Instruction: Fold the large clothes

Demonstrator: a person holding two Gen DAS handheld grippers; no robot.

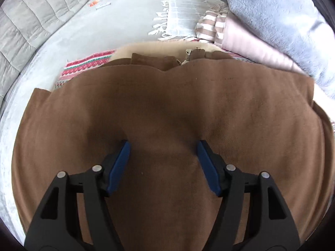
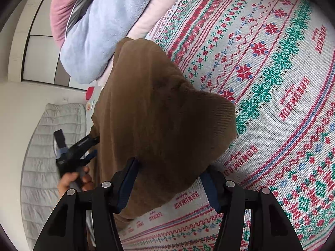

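A large brown jacket (image 1: 163,108) with a cream fleece lining (image 1: 159,48) and a metal zipper (image 1: 188,55) lies folded on the bed. My left gripper (image 1: 163,146) is open, its blue pads (image 1: 120,163) resting just over the brown cloth. In the right wrist view the brown jacket (image 2: 159,113) fills the middle. My right gripper (image 2: 169,167) is open with a fold of the jacket between its jaws. The left gripper (image 2: 92,146) shows at the jacket's left edge, held by a hand.
A patterned red, green and white blanket (image 2: 272,83) lies under the jacket. A stack of light blue (image 1: 278,21), pink and striped bedding (image 1: 211,27) stands at the right. A grey quilted cover (image 1: 27,27) and a fringed grey throw (image 1: 180,18) lie beyond.
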